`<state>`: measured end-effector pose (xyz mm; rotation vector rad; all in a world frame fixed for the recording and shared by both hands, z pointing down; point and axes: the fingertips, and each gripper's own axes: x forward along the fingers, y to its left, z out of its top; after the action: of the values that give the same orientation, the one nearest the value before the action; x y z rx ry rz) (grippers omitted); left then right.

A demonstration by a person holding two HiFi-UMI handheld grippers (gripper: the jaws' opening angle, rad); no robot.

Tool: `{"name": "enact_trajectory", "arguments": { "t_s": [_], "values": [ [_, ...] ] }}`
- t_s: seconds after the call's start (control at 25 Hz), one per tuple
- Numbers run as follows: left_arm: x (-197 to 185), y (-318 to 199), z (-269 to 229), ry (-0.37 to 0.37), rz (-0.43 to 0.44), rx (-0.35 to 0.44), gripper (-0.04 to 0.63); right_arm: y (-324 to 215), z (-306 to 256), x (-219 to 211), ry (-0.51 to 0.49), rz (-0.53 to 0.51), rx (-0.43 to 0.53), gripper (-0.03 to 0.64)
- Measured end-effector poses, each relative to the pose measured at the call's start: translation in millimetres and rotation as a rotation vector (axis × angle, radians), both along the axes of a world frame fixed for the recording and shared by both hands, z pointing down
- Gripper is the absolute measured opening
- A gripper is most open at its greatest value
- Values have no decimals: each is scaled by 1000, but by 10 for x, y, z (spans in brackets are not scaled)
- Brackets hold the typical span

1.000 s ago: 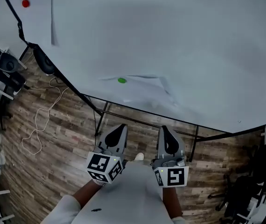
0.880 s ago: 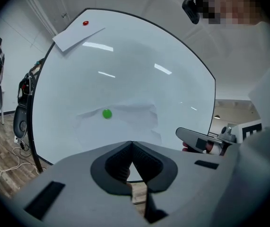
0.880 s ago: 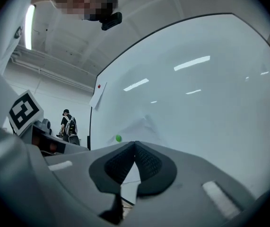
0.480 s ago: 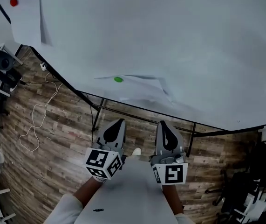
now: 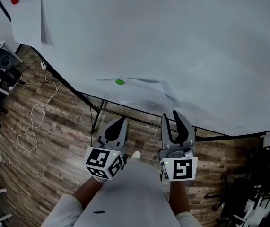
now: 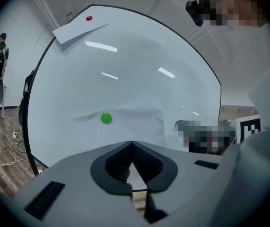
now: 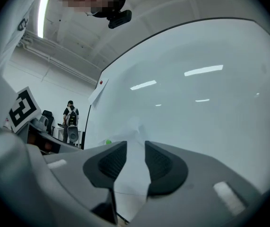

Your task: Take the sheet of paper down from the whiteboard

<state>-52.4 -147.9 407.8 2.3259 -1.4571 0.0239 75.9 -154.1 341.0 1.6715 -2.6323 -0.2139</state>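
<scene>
A white sheet of paper hangs low on the whiteboard under a green magnet; its right side is creased. My left gripper is shut and empty, just below the board's bottom edge. My right gripper has just been opening its jaws; they stand apart at the board's lower edge, below the sheet's right corner, pressing on nothing. In the left gripper view the green magnet and the sheet lie ahead of the left gripper. Through the right gripper's gap the sheet shows.
A second sheet under a red magnet hangs at the board's top left. Black frame legs run under the board. A white cable trails over the wooden floor, with equipment at the left and right. A person stands far off.
The right gripper's jaws have opened and it has risen to the board's lower edge. The left gripper stays shut and has shifted only slightly.
</scene>
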Motion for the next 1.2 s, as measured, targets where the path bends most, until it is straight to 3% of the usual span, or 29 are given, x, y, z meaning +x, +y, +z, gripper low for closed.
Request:
{"name": "enact_trajectory", "arguments": {
  "t_s": [0.04,0.76,0.92,1.2],
  "values": [
    [6,-7,-6,0,-1,0,-1,-28,-18,0,8,-12,-1,129],
    [71,-208,-48,6,-44,0,0,-598,44,-99,198,-172,-114,130],
    [56,-263,-43,8,-61,0,0,-665,57,-51,186,-162,-83,12],
    [-78,-242,-49,-15,-134,5,-1,-532,58,-71,201,-168,-81,11]
  ]
}}
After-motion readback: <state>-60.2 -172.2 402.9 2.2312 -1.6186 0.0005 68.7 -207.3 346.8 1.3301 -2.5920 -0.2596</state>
